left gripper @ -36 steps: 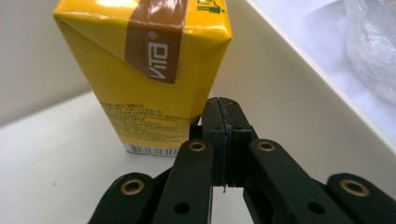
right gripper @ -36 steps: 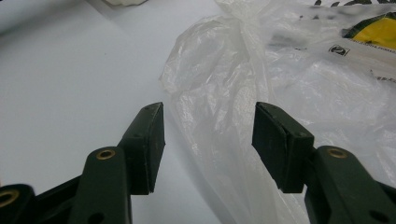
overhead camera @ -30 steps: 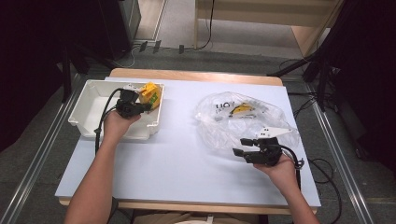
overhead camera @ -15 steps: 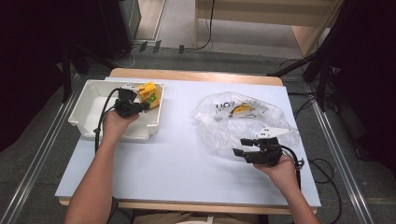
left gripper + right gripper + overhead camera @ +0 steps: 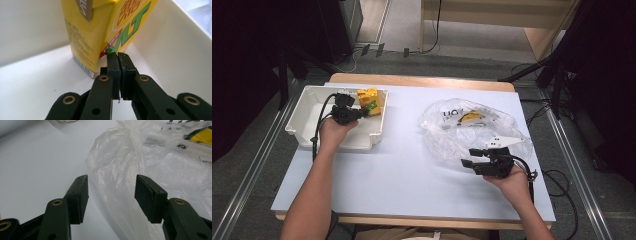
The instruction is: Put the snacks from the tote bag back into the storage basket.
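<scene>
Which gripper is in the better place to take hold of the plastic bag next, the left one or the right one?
Probably the right gripper: its jaws stand open with a fold of the plastic bag between them. The left gripper is shut, inside the white tray by the yellow carton, far from the bag.

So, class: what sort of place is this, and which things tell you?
Probably a lab recording station: a white-topped table framed by metal floor rails, cables trailing on grey carpet, and dark screens around it.
</scene>
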Available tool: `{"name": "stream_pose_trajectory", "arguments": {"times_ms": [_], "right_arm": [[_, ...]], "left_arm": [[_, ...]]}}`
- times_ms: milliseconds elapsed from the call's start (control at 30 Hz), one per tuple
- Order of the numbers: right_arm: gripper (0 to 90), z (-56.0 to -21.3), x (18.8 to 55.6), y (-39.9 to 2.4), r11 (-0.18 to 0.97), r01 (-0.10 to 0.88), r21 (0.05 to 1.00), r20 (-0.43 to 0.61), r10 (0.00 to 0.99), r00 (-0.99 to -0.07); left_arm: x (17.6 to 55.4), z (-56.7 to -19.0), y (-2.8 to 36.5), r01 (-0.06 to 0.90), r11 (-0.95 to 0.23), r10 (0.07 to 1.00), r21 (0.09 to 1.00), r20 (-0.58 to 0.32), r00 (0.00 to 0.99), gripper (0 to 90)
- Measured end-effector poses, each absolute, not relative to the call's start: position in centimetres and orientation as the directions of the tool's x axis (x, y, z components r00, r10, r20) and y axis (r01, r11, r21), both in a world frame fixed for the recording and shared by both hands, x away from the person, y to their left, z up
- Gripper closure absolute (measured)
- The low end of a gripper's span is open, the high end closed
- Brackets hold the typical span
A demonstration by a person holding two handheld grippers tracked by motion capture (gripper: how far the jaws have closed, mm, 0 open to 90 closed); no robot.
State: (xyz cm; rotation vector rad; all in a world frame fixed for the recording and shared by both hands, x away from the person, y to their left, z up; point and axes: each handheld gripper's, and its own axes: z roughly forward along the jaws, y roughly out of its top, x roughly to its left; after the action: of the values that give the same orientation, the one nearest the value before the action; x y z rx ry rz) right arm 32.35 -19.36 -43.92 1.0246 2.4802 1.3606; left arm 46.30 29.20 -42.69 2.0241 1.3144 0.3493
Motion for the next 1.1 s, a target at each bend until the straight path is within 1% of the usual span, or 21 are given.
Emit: {"name": "stream_pose_trajectory", "arguments": {"times_ms": [667,1100], "right_arm": [[46.3,-44.0,32.4,-19.2,0.364,0.498,0.787,0.199,0.615,-0.763],[46.5,-44.0,32.4,-19.2,0.367,0.500,0.784,0.200,0.615,-0.763]], "left_arm": [[47.0,-43.0,30.3,0.712,-0.202,0.903,0.672,-0.154,0.402,89.5],[47.2,-43.0,30.5,0.714,-0.198,0.907,0.671,-0.151,0.393,89.1]]}}
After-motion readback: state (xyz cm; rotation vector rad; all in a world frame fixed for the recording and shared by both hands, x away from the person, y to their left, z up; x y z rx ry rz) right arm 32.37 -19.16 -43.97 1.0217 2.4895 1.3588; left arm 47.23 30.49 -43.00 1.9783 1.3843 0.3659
